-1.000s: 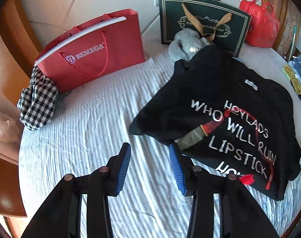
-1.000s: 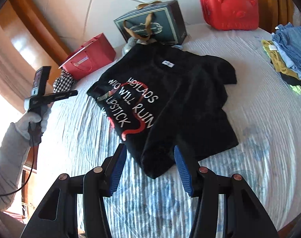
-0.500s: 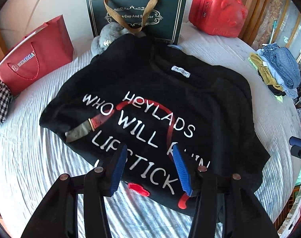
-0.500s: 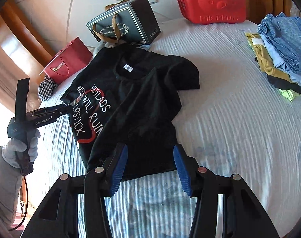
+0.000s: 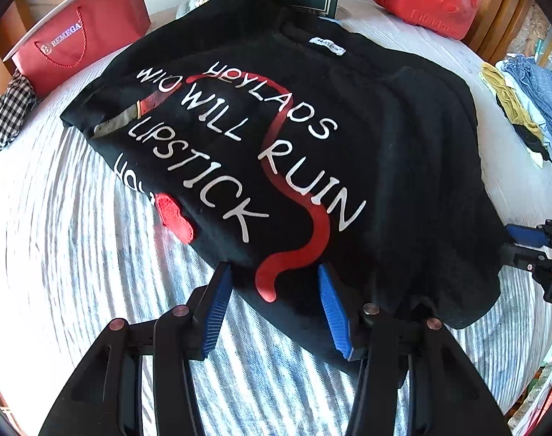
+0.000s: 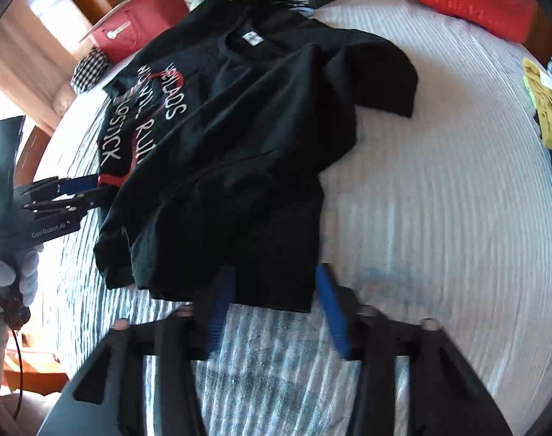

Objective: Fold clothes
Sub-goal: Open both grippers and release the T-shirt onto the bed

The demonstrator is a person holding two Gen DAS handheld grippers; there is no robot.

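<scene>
Step check on the fold: the black short-sleeved T-shirt with white "LIPSTICK" lettering is lying print-up on the white ribbed bedspread, collar away from the cameras and bottom hem nearest. Its left side looks tucked under already, since the print runs off that edge, while the right sleeve sticks out flat.

Looks to me like the grab-the-hem stage. The left gripper is pointing down at the hem with its blue pads spread, one on either side of the red squiggle's tail. They've just been opening a bit and aren't pinching anything, though the cloth sits right between them. The right gripper is at the hem's other end. Its view is smeared, but the pads show apart with the hem edge between them. Those jaws have just been closing, and I can't tell whether they've bitten cloth yet.

Next move, I reckon: both sets of pads need to clamp the hem, catching every layer, before any lift. Then the bottom edge gets carried up toward the collar, both hands level so the fold lands square. If one side only catches the top layer, the shirt will peel open and bunch.
</scene>
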